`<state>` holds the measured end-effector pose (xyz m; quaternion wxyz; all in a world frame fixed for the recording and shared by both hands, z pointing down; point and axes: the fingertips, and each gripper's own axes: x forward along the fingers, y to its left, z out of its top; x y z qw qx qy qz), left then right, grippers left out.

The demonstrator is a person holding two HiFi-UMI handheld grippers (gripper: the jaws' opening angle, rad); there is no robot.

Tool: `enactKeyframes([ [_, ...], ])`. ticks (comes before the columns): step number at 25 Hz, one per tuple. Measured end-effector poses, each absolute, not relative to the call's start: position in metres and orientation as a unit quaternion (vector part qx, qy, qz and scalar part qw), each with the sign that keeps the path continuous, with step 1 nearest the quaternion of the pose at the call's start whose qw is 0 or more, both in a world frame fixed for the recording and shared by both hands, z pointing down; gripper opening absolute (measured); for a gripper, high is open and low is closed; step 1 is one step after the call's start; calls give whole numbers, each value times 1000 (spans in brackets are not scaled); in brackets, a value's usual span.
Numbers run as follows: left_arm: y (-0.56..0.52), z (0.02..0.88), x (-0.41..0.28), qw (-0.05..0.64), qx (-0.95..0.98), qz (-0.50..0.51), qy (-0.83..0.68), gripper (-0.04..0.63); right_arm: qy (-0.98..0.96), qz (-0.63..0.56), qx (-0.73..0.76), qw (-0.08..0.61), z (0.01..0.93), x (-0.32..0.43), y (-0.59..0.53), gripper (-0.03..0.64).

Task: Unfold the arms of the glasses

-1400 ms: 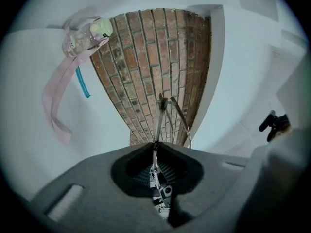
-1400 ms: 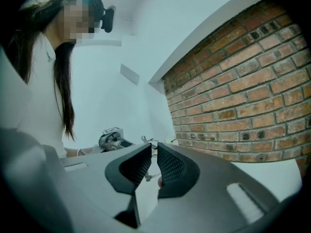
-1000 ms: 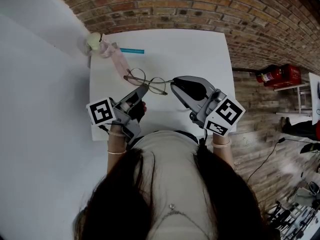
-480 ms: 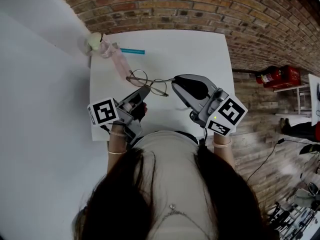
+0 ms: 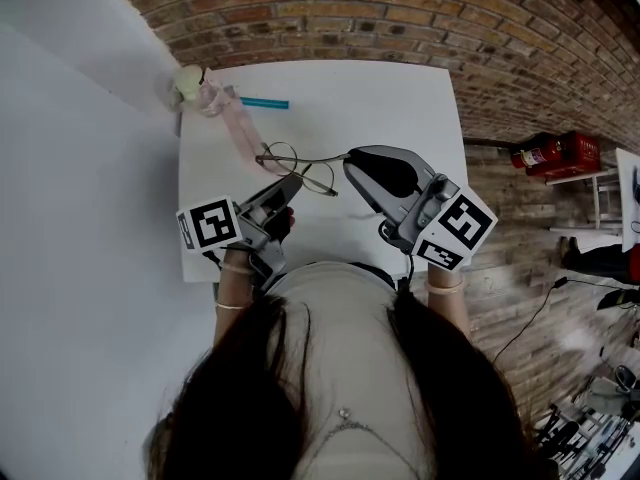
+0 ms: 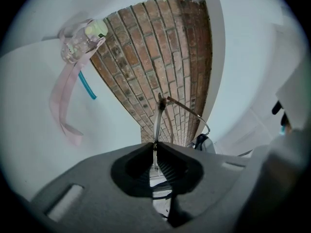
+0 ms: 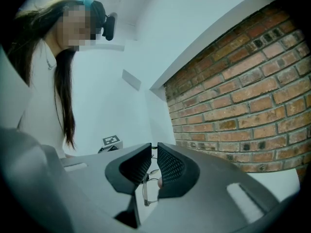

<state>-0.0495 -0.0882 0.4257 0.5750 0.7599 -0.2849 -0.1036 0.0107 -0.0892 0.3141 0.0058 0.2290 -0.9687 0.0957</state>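
Glasses: thin wire-frame glasses (image 5: 297, 166) with round lenses, over the near half of the white table (image 5: 380, 108) and strung between the two grippers. Can't tell from the head view if the lenses touch the tabletop.

Left gripper: the left gripper (image 5: 283, 186) comes in from the near-left. Its own view shows the jaws (image 6: 155, 152) pressed together on one thin metal arm of the glasses (image 6: 159, 111). That arm runs straight up out of the pads to the hinge, and more wire bends off to the right from there.

Right gripper: the right gripper (image 5: 352, 163) sits just right of the frame. In its view the jaws (image 7: 153, 154) are closed to a sliver, pinching the wire of the other arm. A bit of the glasses (image 7: 147, 191) shows below, through the gap.

Arms: both look swung out from the frame, one toward each gripper.

Far-left corner: a small pink bottle (image 5: 200, 90) with a pale cap and a pink strap trailing toward the glasses. A teal stick (image 5: 264, 102) lies just beside it. Both are well apart from the grippers and also show in the left gripper view (pink bottle (image 6: 80, 39), teal stick (image 6: 88, 86)).

Background: a brick wall (image 7: 243, 106) beyond the table, and a red fire extinguisher (image 5: 540, 152) off to the right.
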Motion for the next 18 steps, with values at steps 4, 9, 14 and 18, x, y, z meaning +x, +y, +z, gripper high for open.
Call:
enactKeyframes([
  [4, -88, 429, -48, 573, 762, -95, -286, 23, -969, 93, 230, 5, 313, 11, -90, 35],
  [9, -86, 430, -46, 570, 765, -84, -287, 23, -969, 89, 231, 3, 308, 11, -92, 35],
  [14, -85, 433, -45, 568, 767, -73, -291, 23, -969, 87, 230, 3, 306, 11, -92, 35],
  [18, -84, 434, -45, 566, 768, -67, -293, 23, -970, 85, 229, 3, 304, 10, -92, 35],
])
